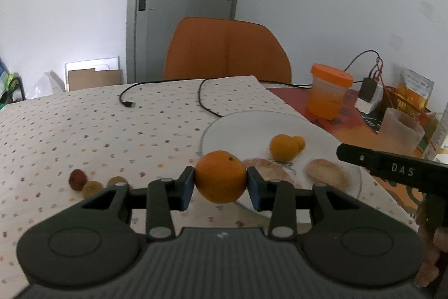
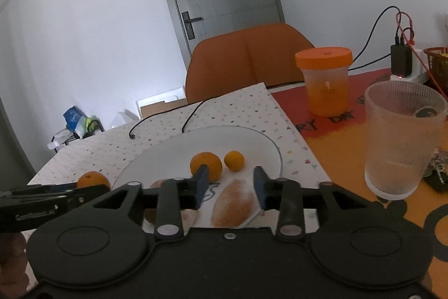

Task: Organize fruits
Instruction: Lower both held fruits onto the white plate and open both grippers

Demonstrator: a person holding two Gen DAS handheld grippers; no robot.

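Observation:
My left gripper [image 1: 220,182] is shut on an orange [image 1: 219,173], held just above the dotted tablecloth at the near left rim of the white plate [image 1: 252,116]. On that plate lie two smaller oranges [image 1: 282,146] [image 1: 300,143] and brown oval fruits [image 1: 326,171]. Three small fruits, one of them red [image 1: 77,178], sit on the cloth to the left. My right gripper [image 2: 230,184] hangs open over the plate [image 2: 224,131], above a brown oval fruit [image 2: 232,202] and just short of two oranges [image 2: 205,163] [image 2: 234,160]. The held orange [image 2: 92,178] shows at its left.
An orange-lidded jar [image 2: 324,80] and a frosted glass cup [image 2: 400,136] stand right of the plate on the red-orange mat. A black cable [image 1: 201,94] lies across the far cloth. An orange chair [image 1: 226,49] is behind the table. A charger [image 2: 401,60] sits far right.

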